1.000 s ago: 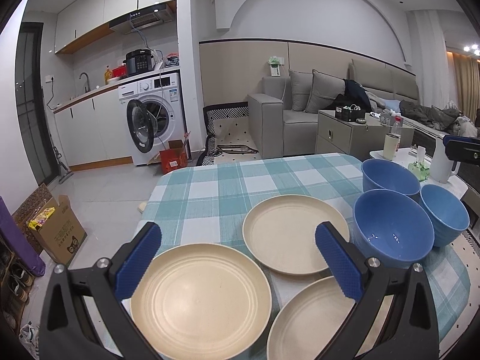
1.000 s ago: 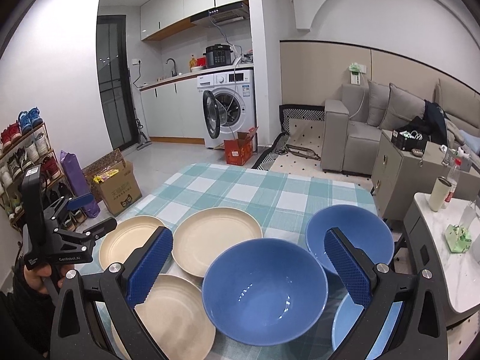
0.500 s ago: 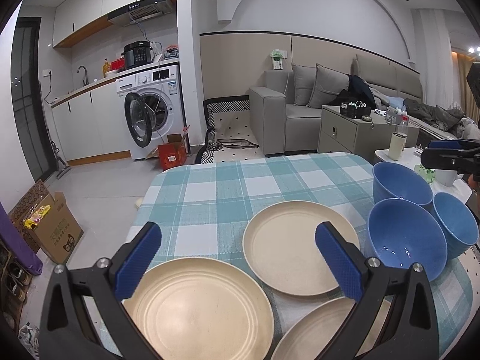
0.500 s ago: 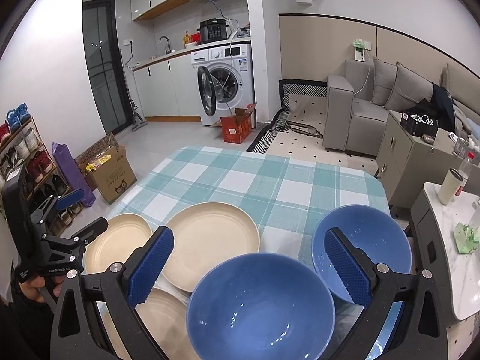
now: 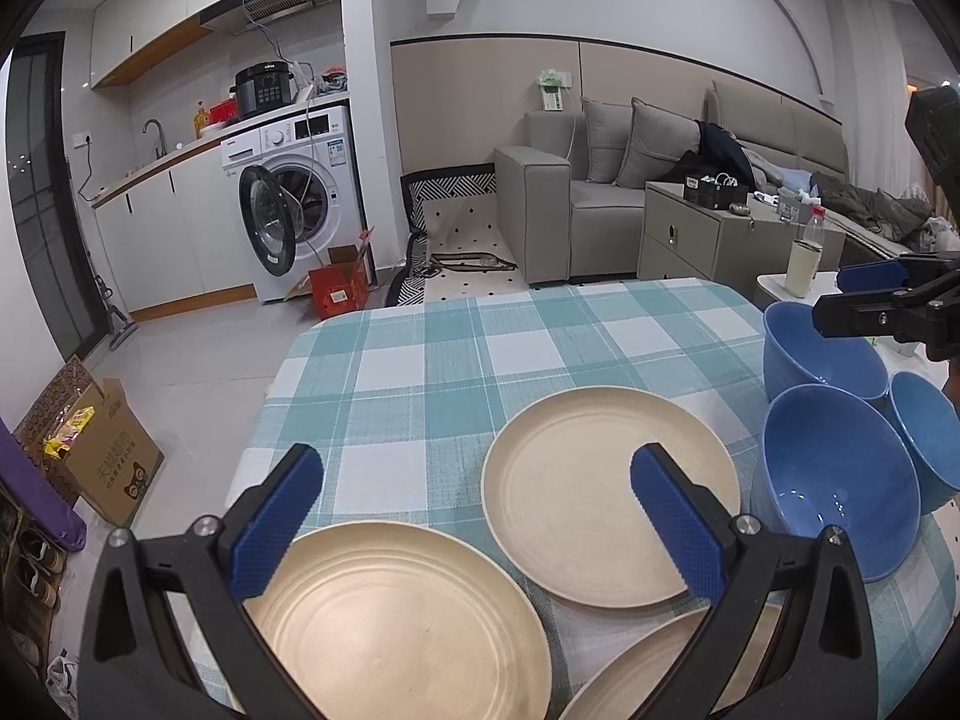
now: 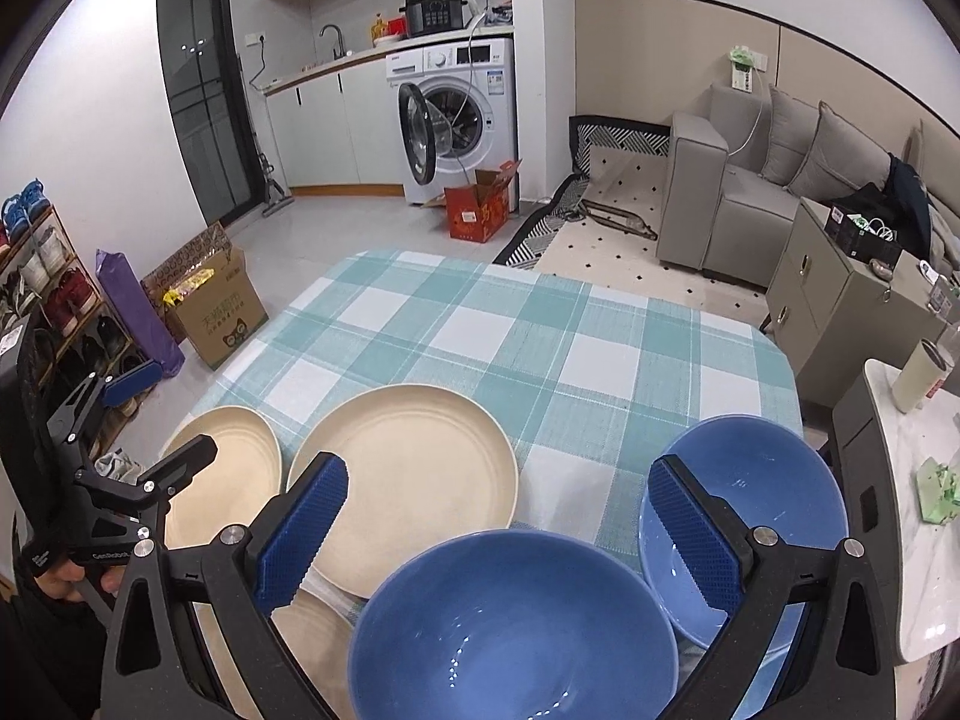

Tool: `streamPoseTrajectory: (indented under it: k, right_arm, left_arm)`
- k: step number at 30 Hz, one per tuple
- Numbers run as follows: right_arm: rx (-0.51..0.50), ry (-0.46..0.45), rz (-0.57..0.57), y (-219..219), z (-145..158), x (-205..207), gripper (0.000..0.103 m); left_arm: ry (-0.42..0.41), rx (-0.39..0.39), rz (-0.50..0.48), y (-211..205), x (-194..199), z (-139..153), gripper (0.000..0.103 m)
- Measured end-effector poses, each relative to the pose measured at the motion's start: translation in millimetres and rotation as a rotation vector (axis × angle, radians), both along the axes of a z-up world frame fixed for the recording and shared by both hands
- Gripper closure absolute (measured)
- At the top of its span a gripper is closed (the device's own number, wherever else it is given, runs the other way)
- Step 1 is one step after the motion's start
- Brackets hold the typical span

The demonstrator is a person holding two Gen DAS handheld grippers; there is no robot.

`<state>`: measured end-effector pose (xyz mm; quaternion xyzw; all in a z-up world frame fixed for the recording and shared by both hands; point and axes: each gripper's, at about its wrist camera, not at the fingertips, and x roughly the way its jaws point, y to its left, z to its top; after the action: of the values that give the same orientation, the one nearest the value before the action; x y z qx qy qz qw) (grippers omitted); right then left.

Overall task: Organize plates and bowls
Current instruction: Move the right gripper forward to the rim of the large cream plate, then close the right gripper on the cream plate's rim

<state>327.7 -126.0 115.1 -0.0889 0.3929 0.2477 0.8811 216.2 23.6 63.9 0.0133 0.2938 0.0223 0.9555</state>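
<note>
Three cream plates [image 5: 606,495] and three blue bowls [image 6: 510,624] are found at the near edge of the checked table [image 5: 480,348]. Left gripper [image 5: 480,525] and right gripper [image 6: 498,534] are held wide, empty.

Left gripper [image 5: 480,516] jaws wide apart, nothing between them, aimed forward and slightly down. Right gripper [image 6: 495,534] likewise spread wide, empty. A hand [image 6: 60,585] grips the left gripper's handle.

Black tool [image 5: 480,516], blue ridged pads [image 5: 273,519]
</note>
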Motion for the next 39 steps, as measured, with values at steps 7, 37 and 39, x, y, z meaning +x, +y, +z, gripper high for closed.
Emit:
streamPoseTrajectory:
  k: [7,37,39]
  right_arm:
    - [-0.051,0.050,0.033,15,-15,18,0.000]
    - [-0.273,0.305,0.067,77,-90,89,0.006]
    - [-0.280,0.330,0.071,76,-96,91,0.009]
  left_arm:
    - [0.041,-0.007,-0.007,1,14,-10,0.000]
    - [0.233,-0.015,-0.030,7,62,-57,0.000]
    - [0.251,-0.010,-0.040,6,64,-61,0.000]
